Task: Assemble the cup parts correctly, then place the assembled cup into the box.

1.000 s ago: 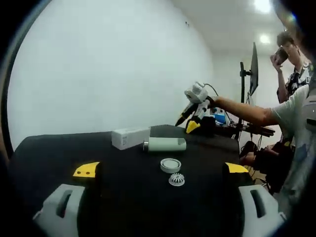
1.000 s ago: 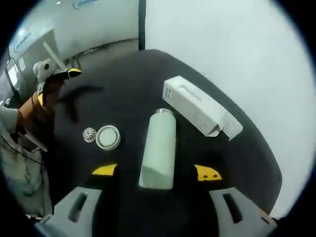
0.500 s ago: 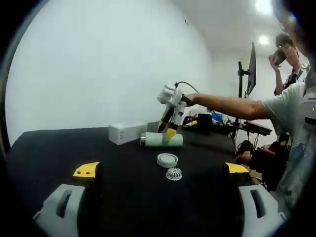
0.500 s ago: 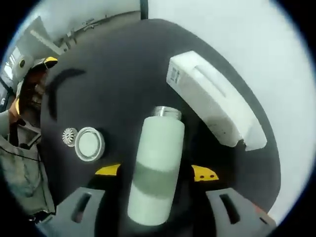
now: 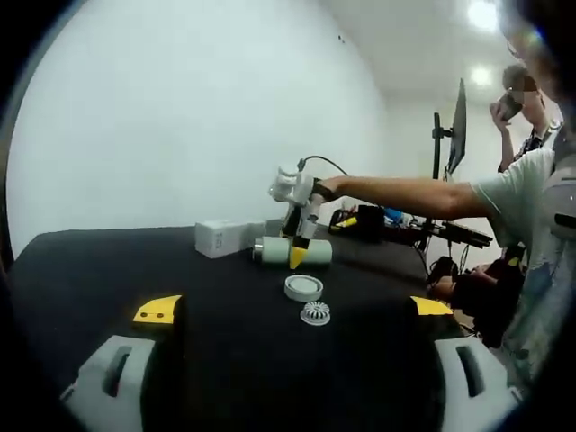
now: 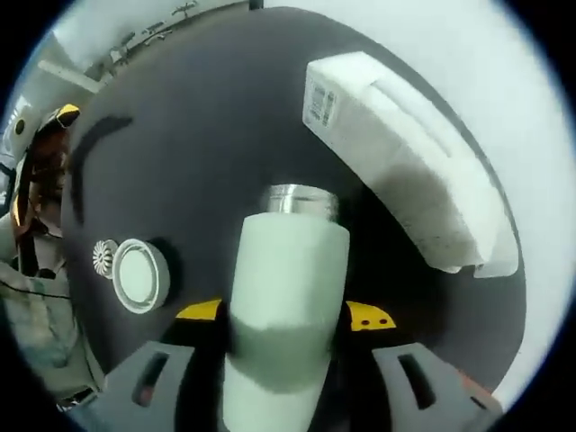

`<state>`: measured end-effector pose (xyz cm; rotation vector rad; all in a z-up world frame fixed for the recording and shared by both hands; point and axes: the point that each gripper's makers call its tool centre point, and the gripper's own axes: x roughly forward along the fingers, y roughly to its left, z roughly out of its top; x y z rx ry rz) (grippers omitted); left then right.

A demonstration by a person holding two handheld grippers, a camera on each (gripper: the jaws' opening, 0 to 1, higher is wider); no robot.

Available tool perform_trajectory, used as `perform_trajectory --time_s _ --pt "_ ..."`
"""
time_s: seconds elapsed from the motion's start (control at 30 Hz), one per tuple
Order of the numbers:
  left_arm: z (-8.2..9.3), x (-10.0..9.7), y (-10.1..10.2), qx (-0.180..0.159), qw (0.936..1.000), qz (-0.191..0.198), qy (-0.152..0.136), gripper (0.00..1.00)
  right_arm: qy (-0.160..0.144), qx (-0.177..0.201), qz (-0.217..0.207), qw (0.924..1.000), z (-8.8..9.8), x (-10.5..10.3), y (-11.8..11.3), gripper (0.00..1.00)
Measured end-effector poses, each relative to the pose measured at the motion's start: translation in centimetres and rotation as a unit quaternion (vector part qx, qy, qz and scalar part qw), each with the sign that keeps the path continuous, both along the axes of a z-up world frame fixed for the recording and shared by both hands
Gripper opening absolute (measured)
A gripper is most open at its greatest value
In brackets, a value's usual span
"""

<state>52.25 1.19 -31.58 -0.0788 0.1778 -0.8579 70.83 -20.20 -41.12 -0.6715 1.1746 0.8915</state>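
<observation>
While the left gripper [image 5: 292, 310] hung back over the near edge of the black table [image 5: 108, 270], its jaws spread wide with nothing between them, the two small parts lay just ahead of it: a ribbed white strainer [image 5: 315, 312] nearest, and a round white lid [image 5: 303, 288] just beyond, close together but apart. Farther on lay the pale green cup body [image 6: 286, 306], on its side, its metal threaded neck [image 6: 300, 199] pointing away from the right gripper [image 6: 282, 315]. That gripper stood over the cup with a yellow-tipped jaw on each flank. From the right gripper view the jaws looked snug against the sides, but I could not tell whether they had closed on it or only bracketed it. Beyond the cup, the white box [image 6: 405, 171] lay near the neck but clear of it, by the far edge of the table. As I judged it, the trouble lay with the round body: being smooth and lying down, it could roll or slip if the jaws pinched off-centre, or twist when lifted by its lower half, the heavy neck end dipping. A swing toward the box could knock that light carton back toward the table edge. The strainer and lid sat close enough to be nudged apart by a careless reach.
</observation>
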Motion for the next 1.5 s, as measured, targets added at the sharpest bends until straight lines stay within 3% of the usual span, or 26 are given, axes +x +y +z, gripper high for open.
perform_trajectory --time_s 0.2,0.37,0.53,0.83,1.0,1.13,1.3,1.33,1.4,1.5 --pt "-0.1 -0.2 0.2 -0.005 1.0000 0.003 0.002 0.96 0.001 -0.004 -0.009 1.0000 -0.1 -0.3 0.1 0.46" --pt "0.0 -0.2 0.3 -0.009 1.0000 0.004 0.001 0.96 -0.006 0.016 -0.026 0.9995 0.2 -0.1 0.0 0.45" --pt "0.2 -0.1 0.6 -0.009 1.0000 0.005 0.000 0.96 -0.009 0.064 -0.027 0.9976 0.9 -1.8 0.3 0.46" --pt "0.4 -0.2 0.0 -0.009 1.0000 0.000 -0.002 0.96 -0.044 0.165 -0.042 0.9845 4.1 0.3 0.3 0.45" --pt "0.6 -0.5 -0.5 -0.012 0.9999 -0.001 -0.006 0.96 -0.089 0.237 -0.055 0.9660 6.3 -0.2 0.3 0.45" --pt "0.5 -0.5 -0.6 -0.011 0.9999 -0.002 -0.005 0.96 -0.129 0.298 -0.071 0.9431 8.1 0.0 -0.1 0.45" --pt "0.7 -0.5 -0.7 -0.011 0.9999 -0.004 -0.007 0.96 -0.176 0.347 -0.089 0.9170 9.8 -0.9 -0.7 0.45" --pt "0.7 -0.5 -0.8 -0.011 0.9999 -0.004 -0.008 0.96 -0.188 0.359 -0.090 0.9098 10.2 0.0 -1.2 0.45" --pt "0.8 -0.5 -0.9 -0.010 0.9999 -0.004 -0.008 0.96 -0.206 0.372 -0.098 0.8998 10.7 -0.2 -1.6 0.45" --pt "0.8 -0.5 -1.0 -0.009 0.9999 -0.005 -0.008 0.96 -0.238 0.399 -0.100 0.8798 11.9 -0.8 -1.7 0.45"
